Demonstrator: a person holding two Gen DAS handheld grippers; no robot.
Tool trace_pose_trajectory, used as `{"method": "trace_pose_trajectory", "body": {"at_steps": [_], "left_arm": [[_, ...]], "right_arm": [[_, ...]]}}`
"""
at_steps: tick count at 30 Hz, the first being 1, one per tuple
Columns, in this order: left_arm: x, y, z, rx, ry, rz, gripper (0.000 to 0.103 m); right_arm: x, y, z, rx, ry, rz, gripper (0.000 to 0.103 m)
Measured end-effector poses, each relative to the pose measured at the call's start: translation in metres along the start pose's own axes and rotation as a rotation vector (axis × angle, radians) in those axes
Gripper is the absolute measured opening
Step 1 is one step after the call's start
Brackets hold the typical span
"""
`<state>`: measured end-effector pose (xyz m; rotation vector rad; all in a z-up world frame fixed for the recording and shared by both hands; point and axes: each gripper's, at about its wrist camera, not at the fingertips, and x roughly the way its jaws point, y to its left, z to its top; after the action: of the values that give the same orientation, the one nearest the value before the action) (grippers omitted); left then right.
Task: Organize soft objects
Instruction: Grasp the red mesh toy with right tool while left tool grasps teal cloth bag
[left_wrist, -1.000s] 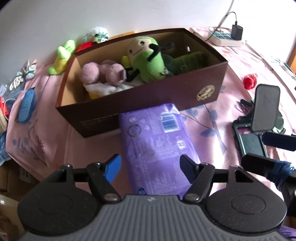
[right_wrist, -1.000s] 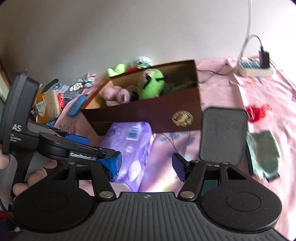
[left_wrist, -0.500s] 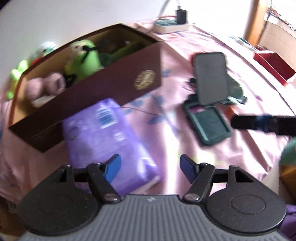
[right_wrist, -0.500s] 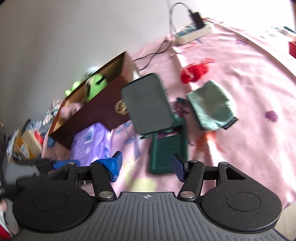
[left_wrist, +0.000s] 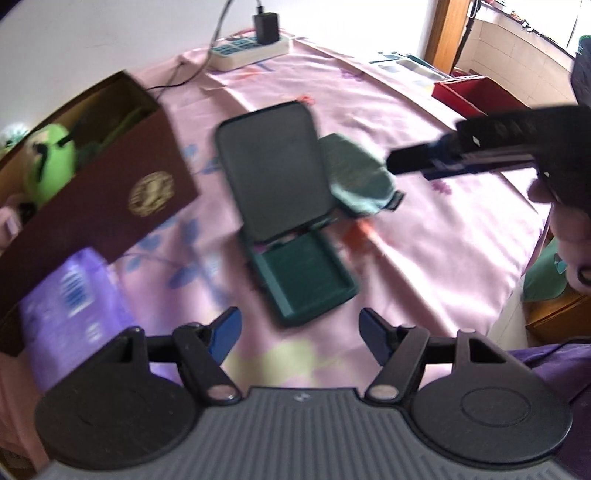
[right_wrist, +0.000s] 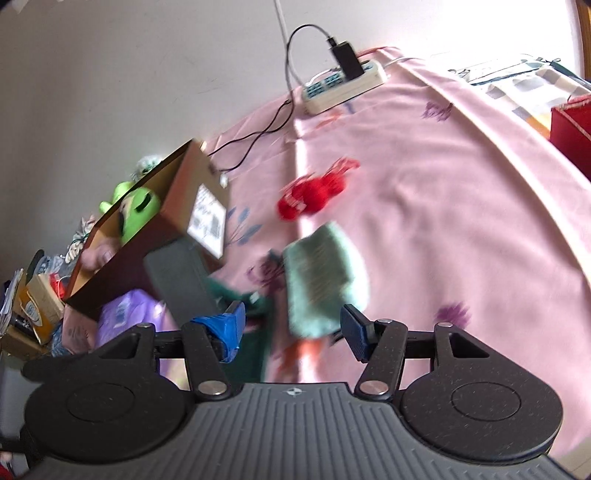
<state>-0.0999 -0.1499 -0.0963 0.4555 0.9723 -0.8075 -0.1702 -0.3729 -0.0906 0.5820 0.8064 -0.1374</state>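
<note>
A brown box (left_wrist: 110, 195) on the pink tablecloth holds a green plush (left_wrist: 50, 166) and other soft toys. A purple tissue pack (left_wrist: 70, 291) lies in front of it. A green folded cloth (right_wrist: 321, 280) lies right of an open dark green case (left_wrist: 295, 236); a red soft toy (right_wrist: 310, 195) lies beyond the cloth. My left gripper (left_wrist: 299, 332) is open and empty, hovering before the case. My right gripper (right_wrist: 291, 328) is open and empty, just above the cloth's near end; it also shows in the left wrist view (left_wrist: 417, 162).
A white power strip (left_wrist: 247, 51) with a black charger sits at the far edge by the wall. A red box (left_wrist: 476, 92) stands off the table's right. Clutter (right_wrist: 33, 306) lies left of the brown box. The table's edge runs along the right.
Both grippers have swung right, away from the box and tissue pack. The right gripper has come close over the green cloth. Both stay open.
</note>
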Motion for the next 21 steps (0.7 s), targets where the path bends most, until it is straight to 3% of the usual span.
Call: {"method": "trace_pose_trajectory", "body": {"at_steps": [5, 14, 21], "left_arm": [[0.018, -0.028, 0.023, 0.022, 0.009, -0.009, 0.071], [0.055, -0.07, 0.052, 0.025, 0.045, -0.008, 0.071], [0.069, -0.085, 0.06, 0.012, 0.06, -0.012, 0.071]], "right_arm": [[0.012, -0.024, 0.033, -0.036, 0.003, 0.017, 0.043], [0.069, -0.04, 0.092, -0.064, 0.06, 0.127, 0.043], [0.112, -0.033, 0.113, -0.127, 0.1, 0.163, 0.043]]}}
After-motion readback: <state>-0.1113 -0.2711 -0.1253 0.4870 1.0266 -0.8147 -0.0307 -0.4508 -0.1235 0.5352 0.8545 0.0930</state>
